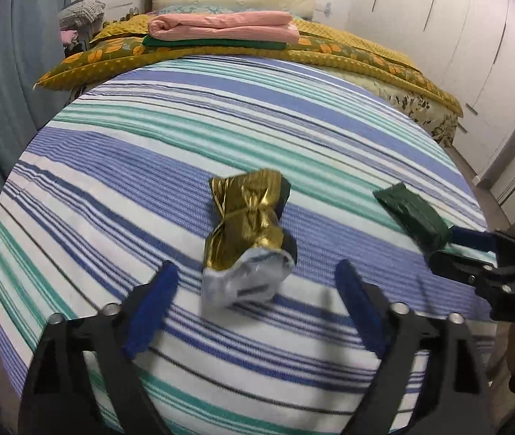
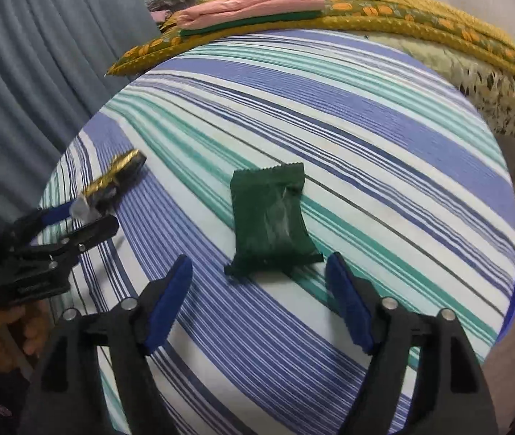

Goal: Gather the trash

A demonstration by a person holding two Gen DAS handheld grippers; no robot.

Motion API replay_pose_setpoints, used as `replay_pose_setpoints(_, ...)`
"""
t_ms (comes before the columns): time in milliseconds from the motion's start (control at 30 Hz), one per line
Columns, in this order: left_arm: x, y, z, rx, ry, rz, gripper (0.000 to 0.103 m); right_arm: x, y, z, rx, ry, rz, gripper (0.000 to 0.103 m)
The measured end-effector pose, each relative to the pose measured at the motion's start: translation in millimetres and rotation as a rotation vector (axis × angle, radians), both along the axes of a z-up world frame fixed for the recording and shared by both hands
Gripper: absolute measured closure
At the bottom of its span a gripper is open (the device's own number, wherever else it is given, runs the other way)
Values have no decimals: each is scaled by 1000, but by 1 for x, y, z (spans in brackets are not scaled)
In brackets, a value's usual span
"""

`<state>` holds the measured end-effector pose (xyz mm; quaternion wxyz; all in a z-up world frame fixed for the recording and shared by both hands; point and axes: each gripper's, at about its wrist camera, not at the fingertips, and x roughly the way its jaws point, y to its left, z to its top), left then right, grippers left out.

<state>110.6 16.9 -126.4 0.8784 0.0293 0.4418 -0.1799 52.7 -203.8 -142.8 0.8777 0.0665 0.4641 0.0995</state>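
On the striped bedsheet (image 1: 257,116), my left gripper (image 1: 257,282) gapes around the gold wrapper (image 1: 246,217); my right gripper (image 2: 259,275) gapes empty before the green packet (image 2: 272,217), ready to grab.

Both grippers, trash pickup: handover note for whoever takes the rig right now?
Left gripper: open, empty, jaws either side of the near end of the crumpled gold foil wrapper.
Right gripper: open, empty, lined up just short of the dark green sealed plastic packet.
Both pieces lie on the blue, white and teal striped cloth.
Done: nothing collected yet.
Left: grasp each piece, carry it off. No bin is clearly in view.
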Motion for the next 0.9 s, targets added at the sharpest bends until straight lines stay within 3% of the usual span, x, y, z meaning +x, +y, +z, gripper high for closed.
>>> replay_pose_setpoints(67,-1,-2,0,11,0,-2,13,-1,2,-2,-45,-4,13,28)
replay_pose_setpoints(267,11,5,6,-33,30,1,13,9,-9,9,-1,-2,-8,28)
replay_pose_setpoints(367,23,7,12,-62,42,-11,13,28,2,12,-29,37,54,28)
replay_pose_setpoints(467,34,1,13,-28,35,-21,14,41,15,11,-88,60,93,29)
replay_pose_setpoints(533,38,-5,10,1,46,-33,22,45,20,9,-123,73,99,38)
replay_pose_setpoints(600,38,-10,8,40,43,-41,41,45,22,6,-147,78,107,59)
replay_pose_setpoints(667,35,-14,7,59,39,-48,59,42,20,8,-146,62,110,66)
replay_pose_setpoints(900,17,-32,23,48,-41,-78,64,23,-8,23,-58,13,50,67)
